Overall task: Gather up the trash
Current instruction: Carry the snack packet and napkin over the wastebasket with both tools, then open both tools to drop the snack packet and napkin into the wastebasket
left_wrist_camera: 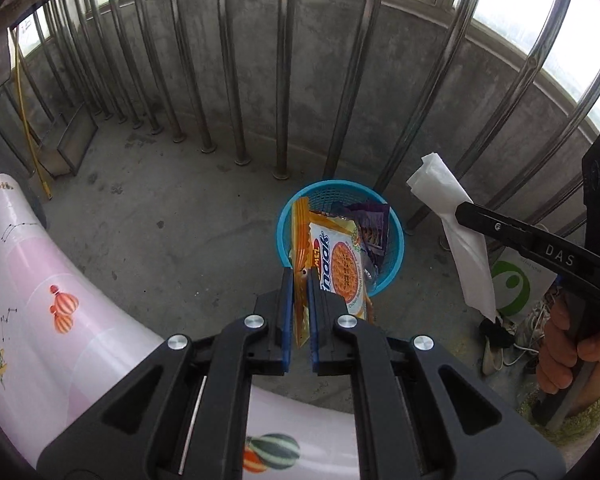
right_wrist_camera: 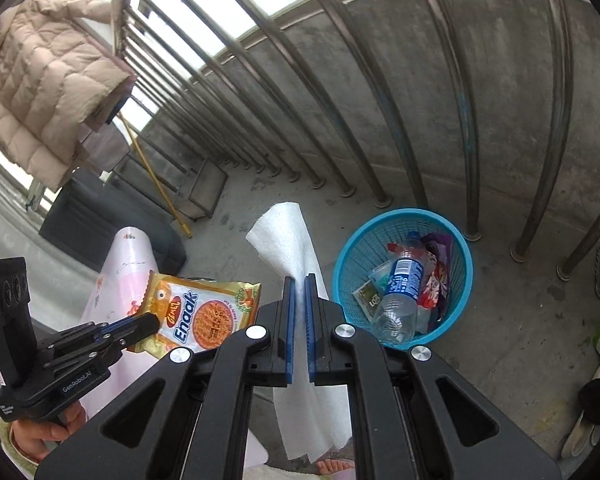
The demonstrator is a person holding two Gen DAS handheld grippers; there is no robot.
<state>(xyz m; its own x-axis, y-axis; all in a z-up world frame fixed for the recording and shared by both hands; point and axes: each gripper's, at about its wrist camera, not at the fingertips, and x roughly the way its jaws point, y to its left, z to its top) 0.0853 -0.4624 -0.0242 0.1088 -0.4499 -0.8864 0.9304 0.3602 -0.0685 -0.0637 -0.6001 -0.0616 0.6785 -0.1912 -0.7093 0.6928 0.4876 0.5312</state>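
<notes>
My left gripper (left_wrist_camera: 299,276) is shut on an orange Enaak snack packet (left_wrist_camera: 336,268) and holds it above the blue mesh trash basket (left_wrist_camera: 396,236) on the concrete floor. My right gripper (right_wrist_camera: 299,280) is shut on a white paper towel (right_wrist_camera: 288,232), left of the basket (right_wrist_camera: 344,264) in the right wrist view. The basket holds a plastic bottle (right_wrist_camera: 400,296) and several wrappers. The right gripper (left_wrist_camera: 466,212) with the towel (left_wrist_camera: 456,220) shows at the right of the left wrist view. The left gripper (right_wrist_camera: 150,322) with the packet (right_wrist_camera: 204,312) shows at the lower left of the right wrist view.
Steel railing bars (left_wrist_camera: 236,60) and a low concrete wall (left_wrist_camera: 316,52) stand behind the basket. A pink patterned table edge (left_wrist_camera: 28,280) lies at the left. Shoes (left_wrist_camera: 500,340) and a green-and-white bag (left_wrist_camera: 512,284) lie at the right. A beige jacket (right_wrist_camera: 40,80) hangs at the far left.
</notes>
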